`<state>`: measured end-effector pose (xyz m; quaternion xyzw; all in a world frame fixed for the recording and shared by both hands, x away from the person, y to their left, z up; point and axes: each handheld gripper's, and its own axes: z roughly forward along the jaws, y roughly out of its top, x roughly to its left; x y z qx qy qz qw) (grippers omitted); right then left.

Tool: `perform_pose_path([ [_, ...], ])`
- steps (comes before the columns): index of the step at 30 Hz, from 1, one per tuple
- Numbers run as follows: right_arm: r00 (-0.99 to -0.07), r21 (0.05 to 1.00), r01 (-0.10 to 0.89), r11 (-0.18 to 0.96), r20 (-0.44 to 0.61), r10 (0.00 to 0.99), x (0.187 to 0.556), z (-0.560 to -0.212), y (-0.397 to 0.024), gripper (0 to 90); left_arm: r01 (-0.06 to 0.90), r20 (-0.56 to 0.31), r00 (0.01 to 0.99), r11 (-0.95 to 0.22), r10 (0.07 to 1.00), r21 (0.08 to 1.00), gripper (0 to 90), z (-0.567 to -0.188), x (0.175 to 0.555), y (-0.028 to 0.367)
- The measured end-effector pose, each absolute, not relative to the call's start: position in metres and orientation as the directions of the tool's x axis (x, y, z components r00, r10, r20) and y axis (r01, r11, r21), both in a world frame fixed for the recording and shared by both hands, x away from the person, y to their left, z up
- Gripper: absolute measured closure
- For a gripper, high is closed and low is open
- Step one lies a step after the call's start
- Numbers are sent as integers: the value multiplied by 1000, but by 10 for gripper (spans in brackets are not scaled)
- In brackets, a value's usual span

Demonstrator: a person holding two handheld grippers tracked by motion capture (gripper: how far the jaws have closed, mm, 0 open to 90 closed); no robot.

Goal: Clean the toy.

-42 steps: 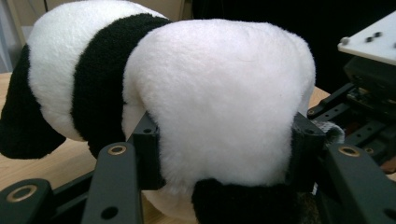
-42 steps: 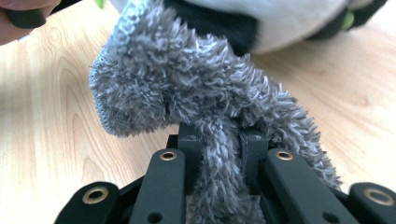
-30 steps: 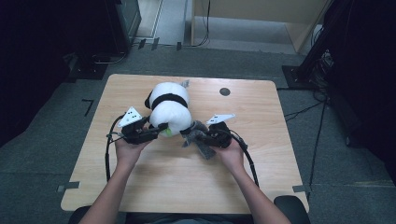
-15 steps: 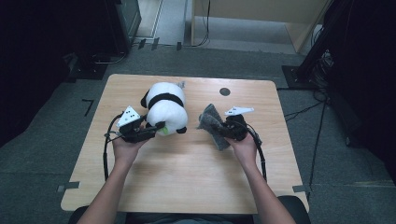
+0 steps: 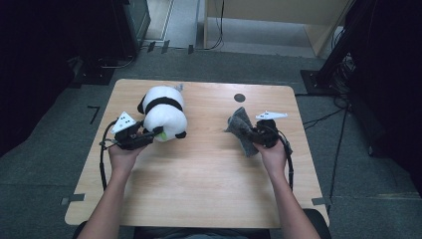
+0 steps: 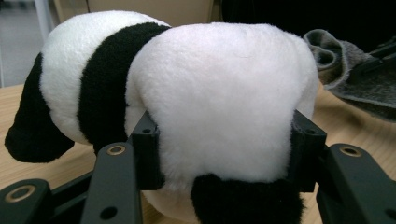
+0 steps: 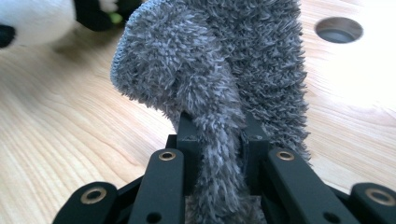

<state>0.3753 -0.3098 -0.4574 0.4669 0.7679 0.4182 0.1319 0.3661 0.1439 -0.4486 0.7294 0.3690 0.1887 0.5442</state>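
A pale wooden table [image 5: 199, 184] stands on a grey floor, with dark equipment stands and cables around its far side. The near half of the tabletop is bare wood, crossed by the person's two forearms coming in from the near edge.

At middle depth on the left, the left gripper [image 5: 149, 138] has its jaws pressed into the white rump of a plush panda [image 5: 161, 112]. In the left gripper view the two black pads dent the fur on either side of the panda [image 6: 219, 107], with a black paw just below between them. The panda lies on the table, its body stretching away from the gripper toward the far left.

At the same depth on the right, well apart from the panda, the right gripper [image 5: 251, 137] pinches a grey fuzzy cloth [image 5: 241, 128]. In the right gripper view the jaws are drawn close together on a narrow fold of the cloth [image 7: 224, 93], and the rest bunches up beyond them, hiding much of the table ahead. From above, the cloth hangs from the jaws over the wood.

Open wood lies between the toy and the cloth. Farther off, just beyond the cloth, a round dark hole [image 5: 239, 97] sits in the tabletop near the far edge.
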Motion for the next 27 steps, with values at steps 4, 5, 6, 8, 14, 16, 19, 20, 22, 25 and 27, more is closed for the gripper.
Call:
perform_pose_path([
  [4, -504, 771, 608, 190, 189, 843, 379, -459, -320, 755, 328, -110, 642, -142, 758, 934, 437, -451, 369, 151],
  [5, -505, 774, 603, 191, 185, 843, 380, -460, -322, 755, 328, -109, 637, -141, 763, 934, 437, -452, 370, 154],
  [6, -505, 779, 597, 192, 179, 844, 381, -460, -326, 755, 332, -110, 632, -139, 767, 933, 437, -453, 371, 157],
  [8, -492, 779, 600, 182, 180, 852, 384, -462, -331, 754, 341, -116, 624, -135, 773, 930, 437, -455, 373, 161],
  [14, -447, 759, 627, 176, 165, 879, 393, -476, -342, 749, 384, -158, 601, -110, 783, 917, 435, -467, 383, 174],
  [16, -431, 756, 631, 174, 156, 889, 395, -479, -345, 740, 403, -169, 591, -108, 789, 909, 431, -472, 387, 176],
  [19, -411, 751, 641, 160, 159, 898, 399, -482, -351, 731, 420, -186, 581, -96, 792, 902, 424, -477, 391, 179],
  [20, -404, 750, 644, 152, 165, 900, 400, -483, -353, 731, 420, -189, 580, -93, 792, 903, 421, -478, 391, 179],
  [22, -391, 744, 653, 140, 173, 904, 402, -487, -358, 729, 427, -191, 580, -96, 792, 899, 409, -480, 393, 179],
  [25, -377, 738, 662, 131, 177, 909, 405, -492, -361, 715, 444, -186, 574, -113, 797, 889, 389, -485, 396, 179],
  [27, -371, 738, 663, 126, 177, 912, 405, -494, -362, 690, 453, -194, 569, -107, 799, 885, 377, -488, 399, 180],
])
